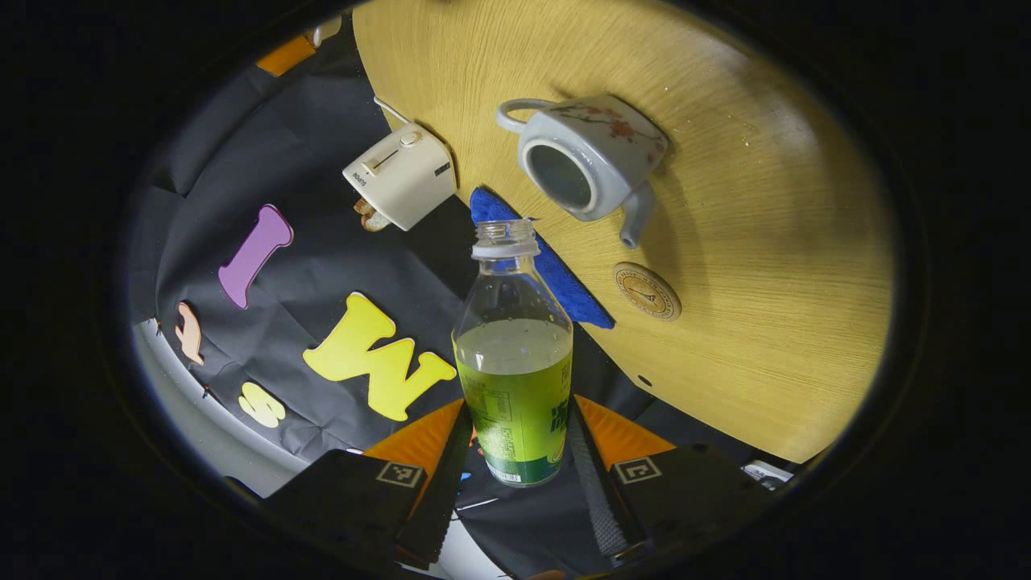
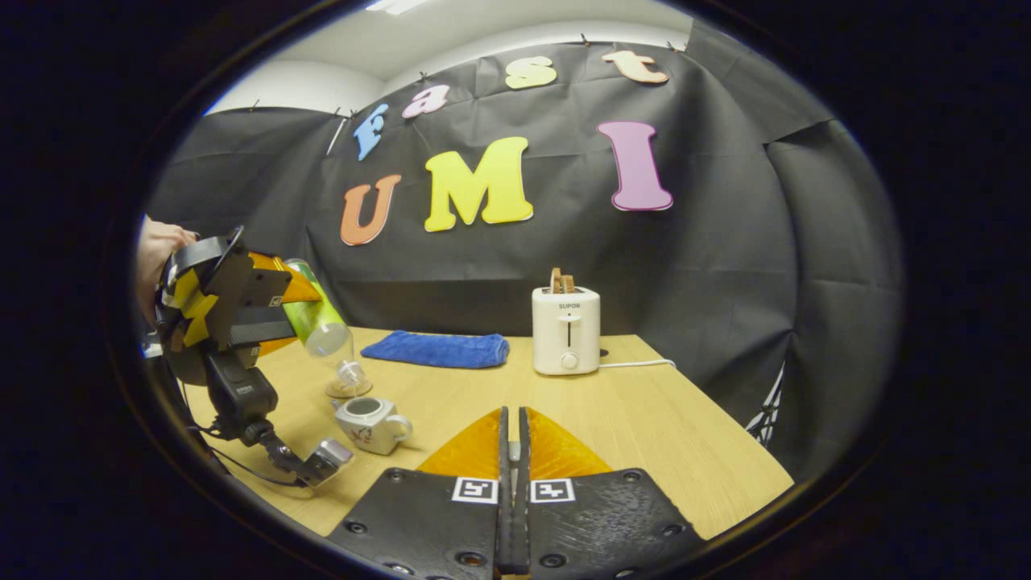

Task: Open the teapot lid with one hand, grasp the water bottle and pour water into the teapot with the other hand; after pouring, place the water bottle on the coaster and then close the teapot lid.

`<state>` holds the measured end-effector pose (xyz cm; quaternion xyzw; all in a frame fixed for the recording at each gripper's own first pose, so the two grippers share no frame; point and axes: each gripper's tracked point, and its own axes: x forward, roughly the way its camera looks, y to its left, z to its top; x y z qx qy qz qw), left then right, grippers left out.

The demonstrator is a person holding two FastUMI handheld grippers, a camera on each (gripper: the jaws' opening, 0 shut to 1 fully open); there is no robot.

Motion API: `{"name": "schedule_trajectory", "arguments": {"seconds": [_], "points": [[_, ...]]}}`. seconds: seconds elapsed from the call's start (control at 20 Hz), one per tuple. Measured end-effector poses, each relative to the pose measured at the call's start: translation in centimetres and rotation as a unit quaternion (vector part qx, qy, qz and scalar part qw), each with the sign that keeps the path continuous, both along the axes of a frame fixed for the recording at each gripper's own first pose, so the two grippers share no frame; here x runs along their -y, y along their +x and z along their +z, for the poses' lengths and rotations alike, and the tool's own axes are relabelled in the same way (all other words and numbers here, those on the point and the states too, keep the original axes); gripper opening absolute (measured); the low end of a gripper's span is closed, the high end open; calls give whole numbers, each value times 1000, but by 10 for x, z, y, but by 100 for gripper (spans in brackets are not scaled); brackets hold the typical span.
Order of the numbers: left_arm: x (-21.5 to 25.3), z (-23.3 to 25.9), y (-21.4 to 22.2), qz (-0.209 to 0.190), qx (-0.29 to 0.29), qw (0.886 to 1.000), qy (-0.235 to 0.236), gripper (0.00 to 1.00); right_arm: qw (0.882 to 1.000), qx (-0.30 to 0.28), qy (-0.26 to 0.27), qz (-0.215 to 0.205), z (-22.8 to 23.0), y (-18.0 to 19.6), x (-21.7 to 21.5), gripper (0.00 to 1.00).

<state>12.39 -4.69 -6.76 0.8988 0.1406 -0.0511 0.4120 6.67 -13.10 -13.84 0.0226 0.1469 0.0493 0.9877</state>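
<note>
uncapped bottle (image 1: 514, 354) tilted, teapot (image 1: 592, 157) lidless

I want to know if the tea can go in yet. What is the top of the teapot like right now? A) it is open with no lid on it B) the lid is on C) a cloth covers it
A: the teapot shows a bare round opening on top, and the bottle held in the left gripper tilts toward it.

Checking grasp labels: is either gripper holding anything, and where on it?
Left gripper holds the bottle by its lower, labelled body, tilted over the teapot. Right gripper is shut on nothing visible.
</note>
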Motion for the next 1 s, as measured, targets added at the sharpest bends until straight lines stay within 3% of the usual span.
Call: {"name": "schedule_trajectory", "arguments": {"seconds": [0.45,0.8,0.9,1.0], "points": [[-2,-5,2,-1,-9,1000,-23,71,1000,0,2,0,0,-1,0,0],[-12,-26,-7,42,-54,989,-131,71,1000,1,7,0,2,-1,1,0],[-15,-33,-10,54,-63,980,-180,71,1000,2,10,0,4,-2,1,0],[-22,-47,-19,82,-88,962,-246,71,1000,3,18,-2,6,-2,3,0]]}}
